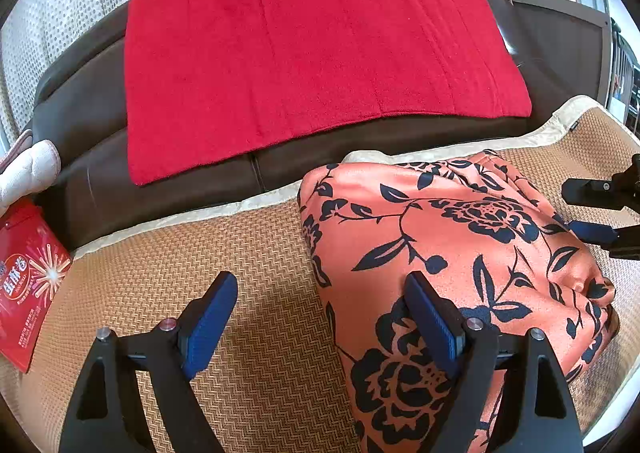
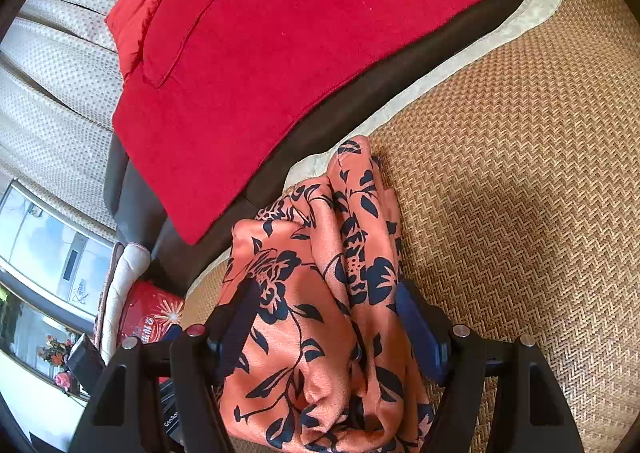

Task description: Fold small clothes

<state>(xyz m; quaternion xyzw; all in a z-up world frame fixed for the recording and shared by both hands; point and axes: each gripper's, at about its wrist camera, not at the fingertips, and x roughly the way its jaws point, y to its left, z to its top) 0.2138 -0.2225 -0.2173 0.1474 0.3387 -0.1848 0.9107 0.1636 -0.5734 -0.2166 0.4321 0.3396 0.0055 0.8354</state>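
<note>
An orange garment with a black flower print [image 1: 452, 253] lies folded in a bundle on the woven mat [image 1: 224, 253]. My left gripper [image 1: 320, 317] is open, low over the garment's left edge; its right finger is over the cloth, its left over the mat. In the right wrist view the garment [image 2: 316, 293] is bunched between the fingers of my right gripper [image 2: 324, 317], which stands open around it. The right gripper also shows at the right edge of the left wrist view [image 1: 600, 213].
A red towel-like cloth [image 1: 312, 61] lies on a dark brown sofa [image 1: 80, 121] beyond the mat. A red packet [image 1: 28, 285] and a white padded item [image 1: 28, 169] lie at the left. Pale dotted curtain [image 1: 52, 5] hangs behind.
</note>
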